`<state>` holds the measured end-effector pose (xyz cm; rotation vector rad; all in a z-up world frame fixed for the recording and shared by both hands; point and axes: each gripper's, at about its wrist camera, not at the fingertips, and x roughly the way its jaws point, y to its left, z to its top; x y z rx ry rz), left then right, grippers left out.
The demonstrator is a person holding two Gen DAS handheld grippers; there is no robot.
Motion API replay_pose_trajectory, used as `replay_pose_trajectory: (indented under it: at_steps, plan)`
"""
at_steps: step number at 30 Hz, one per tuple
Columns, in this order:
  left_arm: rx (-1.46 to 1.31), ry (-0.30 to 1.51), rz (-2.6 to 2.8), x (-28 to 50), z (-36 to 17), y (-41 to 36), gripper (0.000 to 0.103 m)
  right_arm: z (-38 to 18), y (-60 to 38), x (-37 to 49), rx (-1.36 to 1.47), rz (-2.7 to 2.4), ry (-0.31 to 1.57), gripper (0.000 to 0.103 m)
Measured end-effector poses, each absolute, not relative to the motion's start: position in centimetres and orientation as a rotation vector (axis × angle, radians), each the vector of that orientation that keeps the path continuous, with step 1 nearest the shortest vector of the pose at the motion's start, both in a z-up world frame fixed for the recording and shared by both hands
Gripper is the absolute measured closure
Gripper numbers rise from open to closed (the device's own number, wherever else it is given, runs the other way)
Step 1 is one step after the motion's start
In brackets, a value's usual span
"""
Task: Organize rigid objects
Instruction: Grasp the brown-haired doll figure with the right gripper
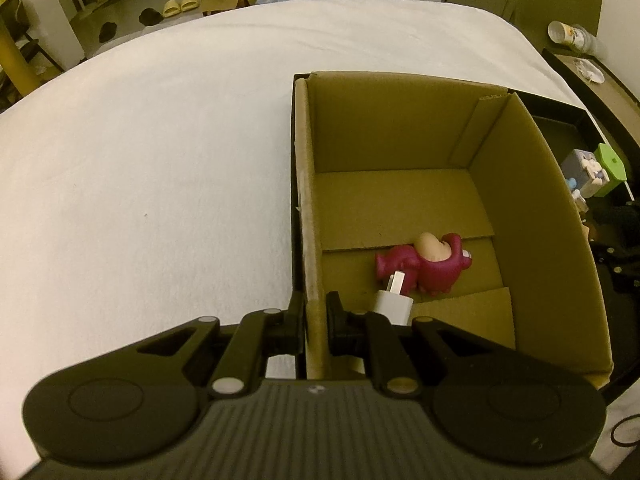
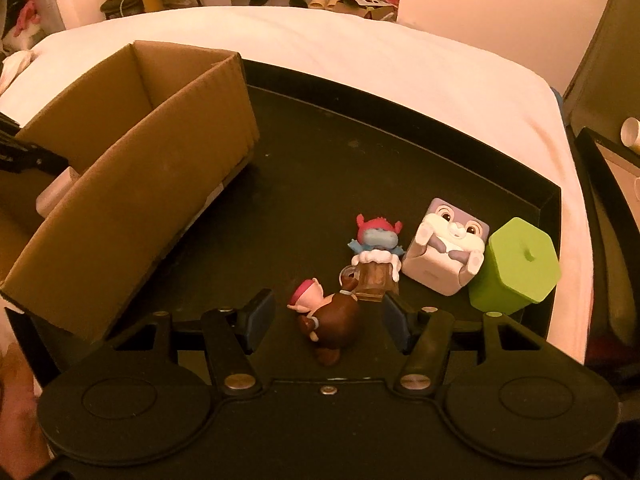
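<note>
Two tools, two jobs. Right tool [image 2: 328, 322] is wide open, holding nothing, w/ the brown figurine [image 2: 328, 320] lying on its side right between the fingers. Its long axis runs roughly fwd-back along the tool, pink-capped head away and to the left, so I'd judge a straight close would catch it across the body.

Left tool [image 1: 315, 320] is closed on the left wall of the cardboard box [image 1: 520, 200], steadying it; box sits on the black tray [image 2: 440, 160] on the bed [image 1: 140, 160], left of the figurine. Right is clearly the nearer one.

Inside the box: magenta figure [image 1: 430, 268] and white charger [image 1: 394, 302], partly hidden by the left tool. Mug figure [image 2: 374, 260], bunny cube [image 2: 446, 256] and green block [image 2: 516, 266] wait just beyond. Figurine's underside not visible.
</note>
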<state>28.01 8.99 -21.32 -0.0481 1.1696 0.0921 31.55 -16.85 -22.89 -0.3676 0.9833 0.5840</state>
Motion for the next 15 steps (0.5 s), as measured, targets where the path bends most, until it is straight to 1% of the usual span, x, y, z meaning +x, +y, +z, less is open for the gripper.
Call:
replay_pose_trajectory:
  at_steps: [3, 5, 6, 15]
  plan:
    - [-0.055, 1.169, 0.090, 28.0, -21.4, 9.1, 0.093, -23.2, -16.7, 31.6, -0.377, 0.572, 0.992, 0.051]
    - [-0.057, 1.168, 0.090, 28.0, -21.4, 9.1, 0.093, -23.3, -16.5, 31.6, -0.381, 0.572, 0.996, 0.056]
    - [-0.055, 1.167, 0.089, 27.9, -21.4, 9.1, 0.093, -23.4, -16.4, 31.6, -0.385, 0.573, 0.998, 0.060]
    - [-0.051, 1.161, 0.090, 27.7, -21.5, 9.0, 0.093, -22.2, -15.9, 30.5, -0.431, 0.580, 0.965, 0.061]
